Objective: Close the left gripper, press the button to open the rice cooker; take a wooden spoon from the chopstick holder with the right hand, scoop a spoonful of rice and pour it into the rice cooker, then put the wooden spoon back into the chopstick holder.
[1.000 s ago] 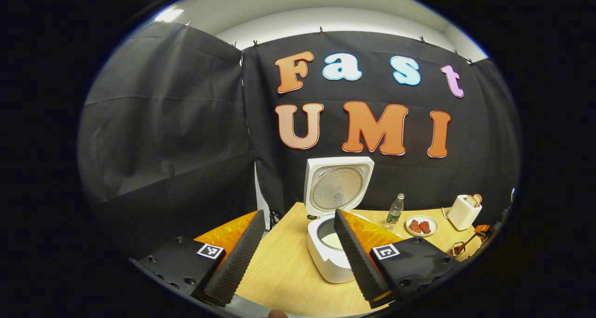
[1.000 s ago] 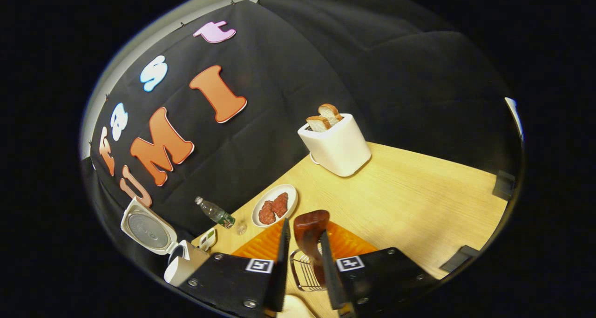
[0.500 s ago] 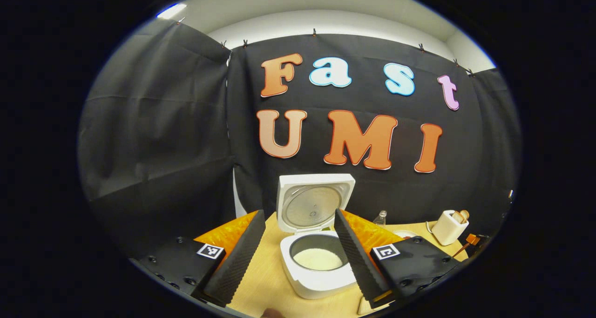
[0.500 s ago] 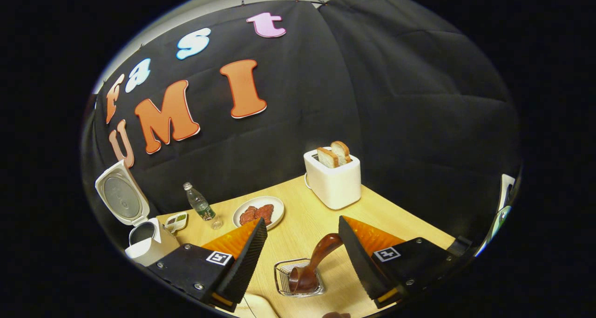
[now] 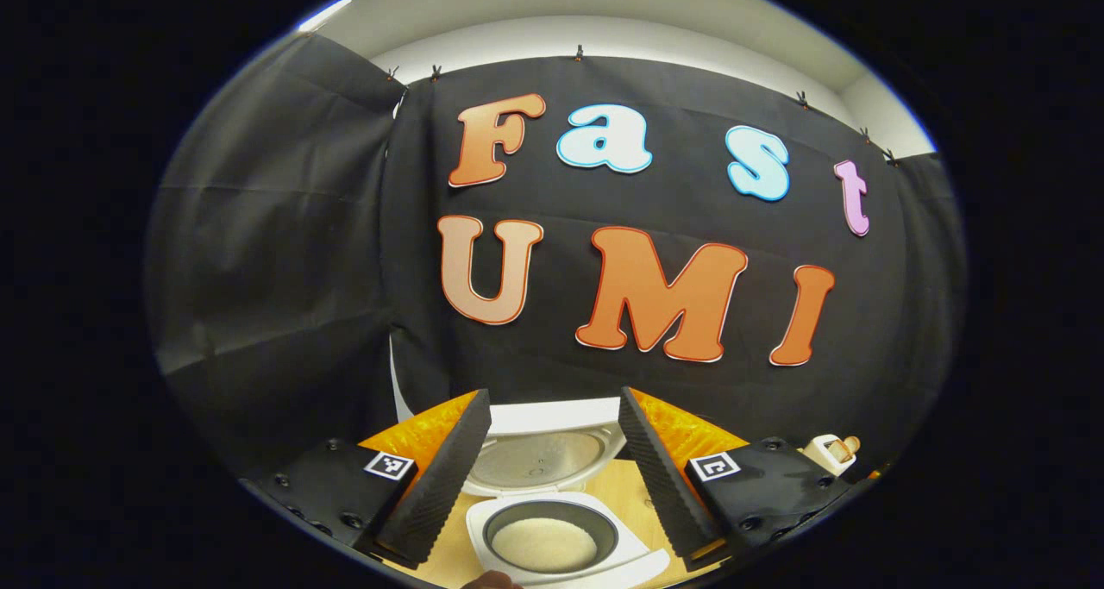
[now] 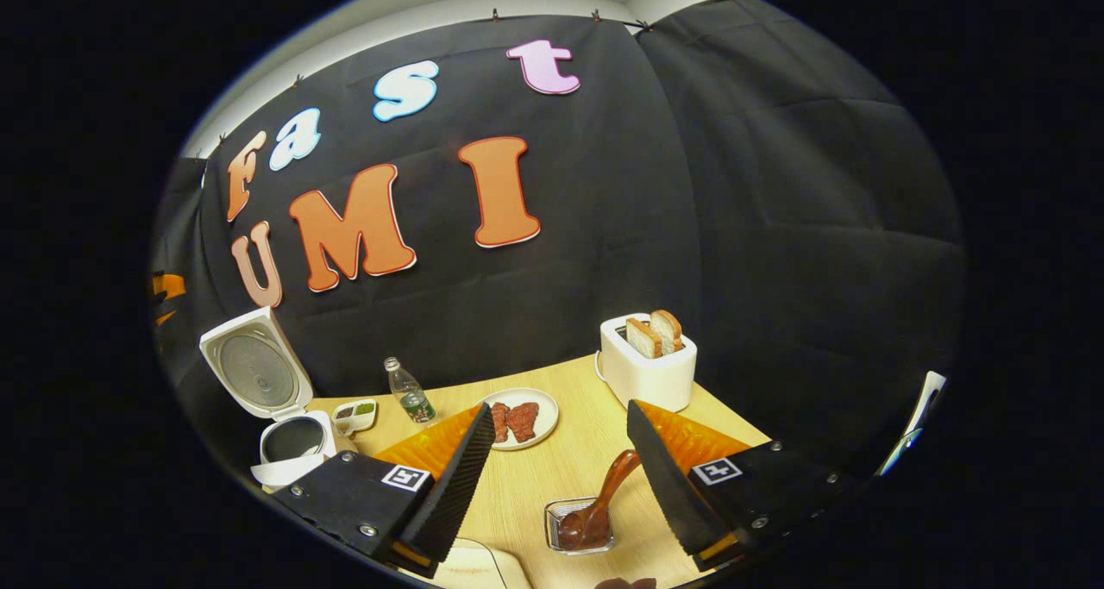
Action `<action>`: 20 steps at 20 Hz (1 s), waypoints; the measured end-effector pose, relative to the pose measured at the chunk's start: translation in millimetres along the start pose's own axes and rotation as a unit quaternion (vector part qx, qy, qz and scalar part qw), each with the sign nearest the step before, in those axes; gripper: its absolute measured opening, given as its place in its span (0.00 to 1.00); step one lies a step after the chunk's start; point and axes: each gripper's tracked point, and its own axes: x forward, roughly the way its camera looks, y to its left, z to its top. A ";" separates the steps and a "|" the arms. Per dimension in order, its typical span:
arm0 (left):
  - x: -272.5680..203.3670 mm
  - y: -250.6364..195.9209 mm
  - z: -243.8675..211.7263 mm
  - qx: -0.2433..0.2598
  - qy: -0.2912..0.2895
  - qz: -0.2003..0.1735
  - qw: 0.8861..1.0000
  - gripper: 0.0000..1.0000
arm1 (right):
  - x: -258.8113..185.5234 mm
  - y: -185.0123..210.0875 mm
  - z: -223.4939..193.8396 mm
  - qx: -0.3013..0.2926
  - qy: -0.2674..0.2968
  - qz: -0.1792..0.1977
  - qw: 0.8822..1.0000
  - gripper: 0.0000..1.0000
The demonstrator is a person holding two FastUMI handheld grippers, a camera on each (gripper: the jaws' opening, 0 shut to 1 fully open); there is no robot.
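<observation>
In the booth, we see the wooden spoon standing in the wire chopstick holder on the near part of the pale wooden desk, its handle leaning up to the right, close to the right finger of the right claw, whose jaws stand wide apart and hold nothing. The rice cooker sits at the far left of the desk with its lid raised; in the left gripper view the cooker's pot lies just below and between the fingers of the left claw, also spread wide and empty, with white rice in the bottom. A small dish, a plastic bottle, a plate of red meat and a white toaster with two slices of bread line the far side. We judge the task all but finished, the spoon back in its holder. The risks from here look small: the slanted handle sits beside the right finger, so a careless sideways pull could catch it and tip the light holder or drag the spoon out; and the left claw, hanging close over the open pot, could knock the lid or rim if it drops.
</observation>
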 end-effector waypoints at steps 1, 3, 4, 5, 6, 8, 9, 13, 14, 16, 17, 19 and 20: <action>17.1 -0.9 0.1 0.006 0.005 0.001 1.000 1.00 | -2.2 1.5 4.4 -0.001 -0.004 0.002 1.000 0.95; 49.4 -5.8 -5.1 -0.002 0.023 -0.008 1.000 1.00 | -8.4 4.3 11.2 -0.005 -0.006 0.004 1.000 0.95; 64.3 -3.2 -8.8 -0.002 0.032 -0.003 0.999 1.00 | -11.8 7.4 14.5 -0.008 -0.007 0.008 1.000 0.95; 78.5 3.2 -10.8 0.004 0.037 0.007 0.999 1.00 | -14.9 10.3 18.2 -0.010 -0.010 0.011 1.000 0.95; 92.1 7.5 -14.5 0.009 0.042 0.012 0.999 1.00 | -19.0 12.2 22.1 -0.012 -0.013 0.014 1.000 0.95; 114.8 8.9 -22.5 0.008 0.056 0.011 0.998 1.00 | -23.2 17.2 28.3 -0.012 -0.017 0.018 1.000 0.95; 124.8 12.7 -29.9 0.007 0.068 0.014 0.998 1.00 | -25.2 19.2 30.1 -0.013 -0.018 0.019 1.000 0.95; 143.0 16.6 -62.2 0.010 0.116 0.012 0.993 1.00 | -30.1 23.6 32.5 -0.019 -0.021 0.021 0.999 0.95; 144.2 15.2 -69.9 0.002 0.126 0.008 0.992 1.00 | -29.8 24.6 32.9 -0.020 -0.022 0.021 0.999 0.95; 142.8 16.4 -84.1 -0.003 0.141 0.005 0.990 1.00 | -32.8 28.1 32.1 -0.019 -0.021 0.023 0.999 0.95; 140.3 18.7 -82.1 0.007 0.135 0.007 0.991 1.00 | -33.8 30.5 31.8 -0.018 -0.019 0.025 0.999 0.95; 132.2 15.9 -83.8 0.003 0.141 -0.007 0.990 1.00 | -36.2 34.6 32.4 -0.015 -0.017 0.026 0.999 0.95; 126.6 14.5 -85.1 0.000 0.145 -0.014 0.989 1.00 | -37.7 36.4 33.5 -0.015 -0.017 0.027 0.999 0.95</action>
